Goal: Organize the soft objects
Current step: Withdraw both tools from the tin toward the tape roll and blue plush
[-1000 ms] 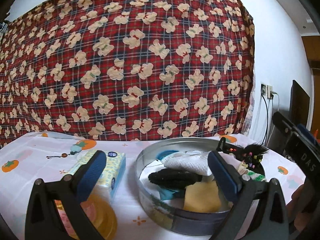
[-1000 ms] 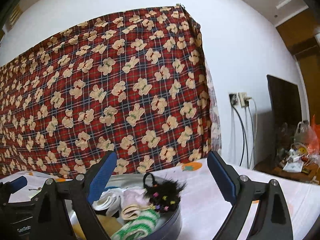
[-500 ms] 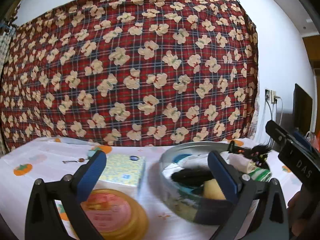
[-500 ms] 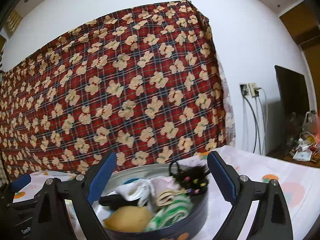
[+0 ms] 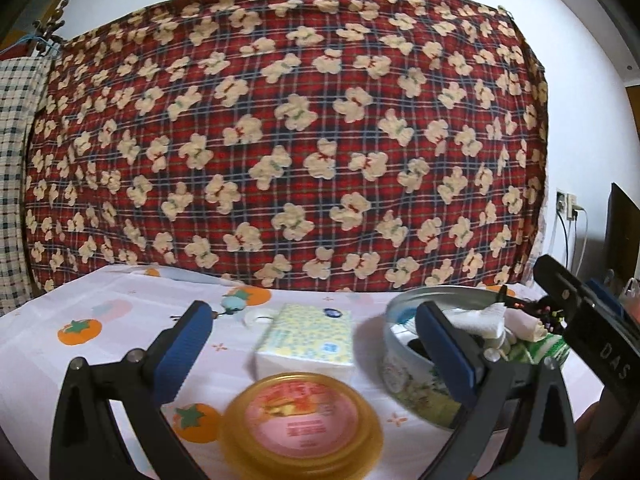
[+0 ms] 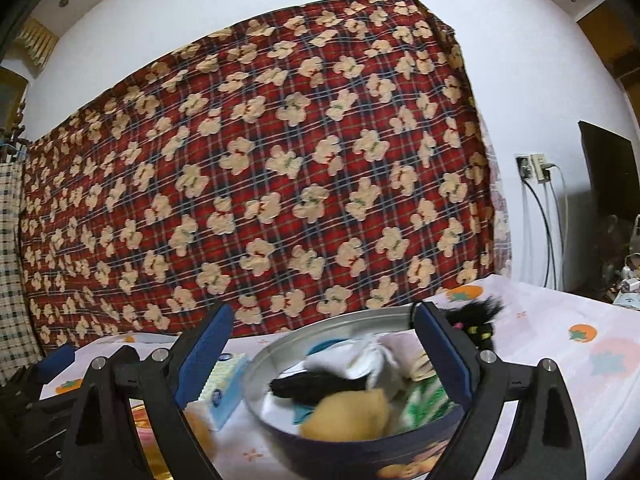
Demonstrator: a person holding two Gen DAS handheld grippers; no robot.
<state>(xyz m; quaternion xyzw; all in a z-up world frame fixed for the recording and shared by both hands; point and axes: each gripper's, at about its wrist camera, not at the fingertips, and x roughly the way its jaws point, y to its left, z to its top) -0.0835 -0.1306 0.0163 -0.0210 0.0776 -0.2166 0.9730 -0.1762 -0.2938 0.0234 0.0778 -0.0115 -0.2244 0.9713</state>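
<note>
Both grippers spread wide above the table, holding nothing.

The left gripper and right gripper are empty; soft items fill the round tin, its near contents blurred and partly hidden behind fingers.

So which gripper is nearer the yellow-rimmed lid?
Left. The left gripper hangs open right over the yellow-rimmed lid; the right gripper is open over the round tin beside it.

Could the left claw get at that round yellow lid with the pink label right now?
Probably yes. The left claw is open and empty, and the round yellow lid with the pink label lies on the fruit-print tablecloth directly before it, between the fingers, with nothing on top.
</note>
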